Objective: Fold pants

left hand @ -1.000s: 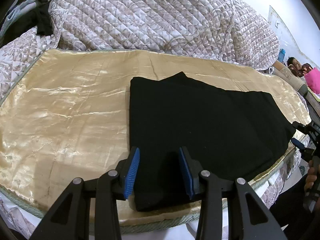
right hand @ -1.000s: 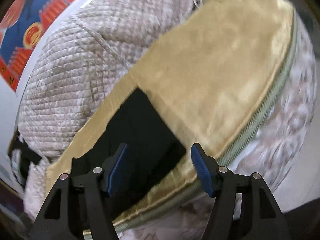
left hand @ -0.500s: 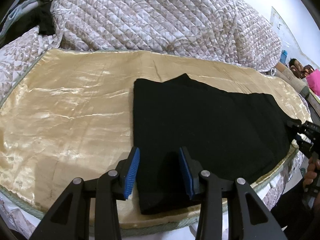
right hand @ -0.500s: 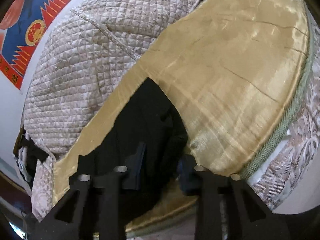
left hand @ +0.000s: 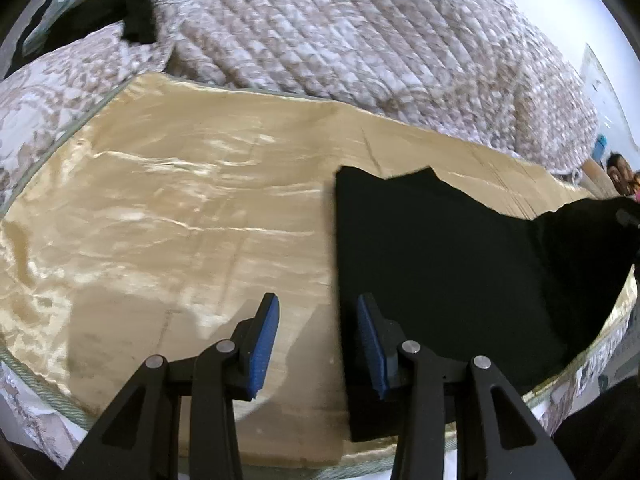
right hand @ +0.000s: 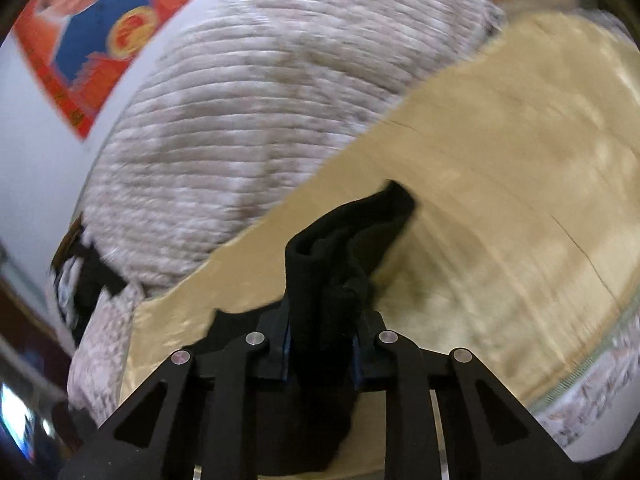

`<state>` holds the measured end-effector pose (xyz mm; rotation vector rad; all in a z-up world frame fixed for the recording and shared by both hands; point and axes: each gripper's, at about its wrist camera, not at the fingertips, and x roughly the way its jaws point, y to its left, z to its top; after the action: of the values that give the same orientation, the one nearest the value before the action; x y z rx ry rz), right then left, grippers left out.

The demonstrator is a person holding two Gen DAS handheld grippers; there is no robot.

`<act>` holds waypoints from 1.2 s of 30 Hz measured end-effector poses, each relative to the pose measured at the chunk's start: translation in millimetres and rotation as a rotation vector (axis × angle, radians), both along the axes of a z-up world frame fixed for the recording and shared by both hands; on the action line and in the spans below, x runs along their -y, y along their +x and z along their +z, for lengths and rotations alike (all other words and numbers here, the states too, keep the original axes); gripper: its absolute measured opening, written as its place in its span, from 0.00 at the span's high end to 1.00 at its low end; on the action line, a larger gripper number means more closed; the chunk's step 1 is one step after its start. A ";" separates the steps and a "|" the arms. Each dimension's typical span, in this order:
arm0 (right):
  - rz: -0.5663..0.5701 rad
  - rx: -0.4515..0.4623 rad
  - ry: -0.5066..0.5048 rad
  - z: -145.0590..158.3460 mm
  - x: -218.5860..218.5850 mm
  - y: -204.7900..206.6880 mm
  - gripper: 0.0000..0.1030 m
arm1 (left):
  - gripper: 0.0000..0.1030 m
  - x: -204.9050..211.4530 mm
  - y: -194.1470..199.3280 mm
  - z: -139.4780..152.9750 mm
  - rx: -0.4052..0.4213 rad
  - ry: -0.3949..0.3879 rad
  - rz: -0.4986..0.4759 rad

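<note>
nearest the lens in the left wrist view, the left hand-held gripper (left hand: 318, 344) stood partly open with nothing between its blue pads (left hand: 264, 344), only gold cover showing in the gap. its right finger overlapped the near left edge of the black pants (left hand: 440, 272), though the picture did not show whether it touched the cloth. the pants lay mostly flat on the shiny gold bed cover (left hand: 180, 220), toward the right side of the bed, with their far right end raised off the cover near the picture's edge. beyond the cover a quilted beige blanket (left hand: 360, 32) was heaped along the back, and some dark clothing (left hand: 136, 12) sat at the upper left.

in the right wrist view, blurred by motion, the right hand-held gripper (right hand: 320, 344) was closing its jaws on a bunched fold of the pants (right hand: 320, 276), which stood up between the pads and trailed away over the gold cover (right hand: 520, 200). behind it rose the same quilted blanket (right hand: 260, 100), and a red and blue poster (right hand: 92, 32) hung on the white wall.
</note>
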<state>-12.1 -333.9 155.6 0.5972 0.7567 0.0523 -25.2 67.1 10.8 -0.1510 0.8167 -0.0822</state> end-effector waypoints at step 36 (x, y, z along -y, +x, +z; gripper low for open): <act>0.770 -0.057 -0.254 -71.8 -254.4 -4.1 0.51 | 0.58 -59.1 -5.0 7.9 -0.005 -0.051 0.150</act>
<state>-16.2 -79.5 83.9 0.0394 0.9962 0.6408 -30.2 126.2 18.7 -0.2606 0.8064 0.0390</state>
